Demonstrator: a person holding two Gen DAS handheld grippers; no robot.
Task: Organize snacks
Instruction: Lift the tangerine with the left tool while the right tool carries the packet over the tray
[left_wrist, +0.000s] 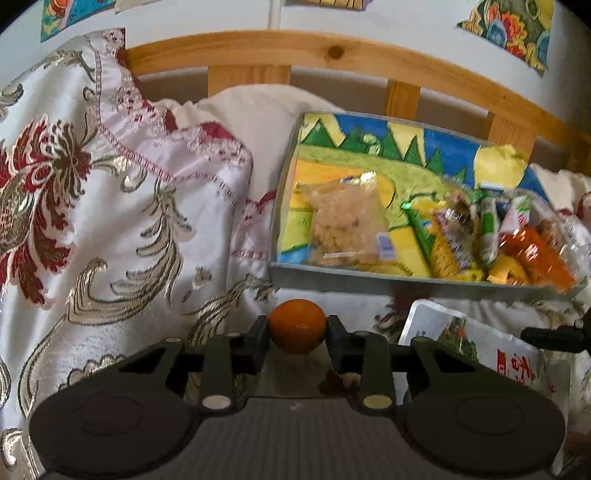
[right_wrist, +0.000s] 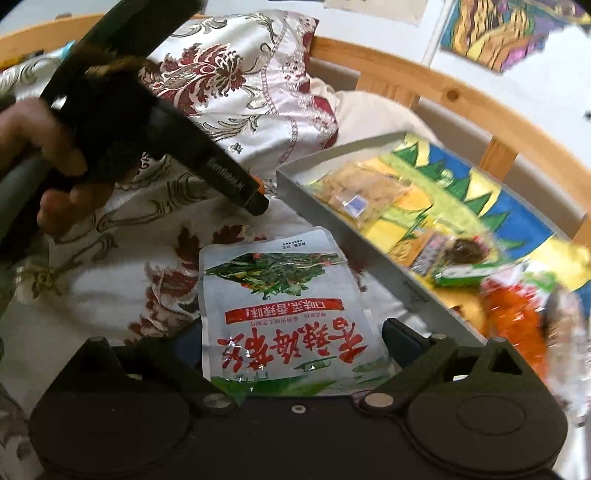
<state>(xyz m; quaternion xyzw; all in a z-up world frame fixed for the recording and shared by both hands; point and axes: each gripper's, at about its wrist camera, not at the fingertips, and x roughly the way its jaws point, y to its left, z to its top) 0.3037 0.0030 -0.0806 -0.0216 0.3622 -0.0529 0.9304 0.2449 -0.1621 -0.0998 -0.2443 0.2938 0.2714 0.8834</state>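
Because its pads press both sides, the left gripper (left_wrist: 297, 332) has hold of the orange (left_wrist: 297, 331) at lower centre, likely bound for the snack tray (left_wrist: 406, 282) at right; the right gripper (right_wrist: 291, 334) straddles the silver pouch (right_wrist: 284, 310), jaws wide, apparently not clamped.

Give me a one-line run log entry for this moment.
left gripper: shut on orange | right gripper: open around silver packet | tray: already holds snacks, orange not yet in
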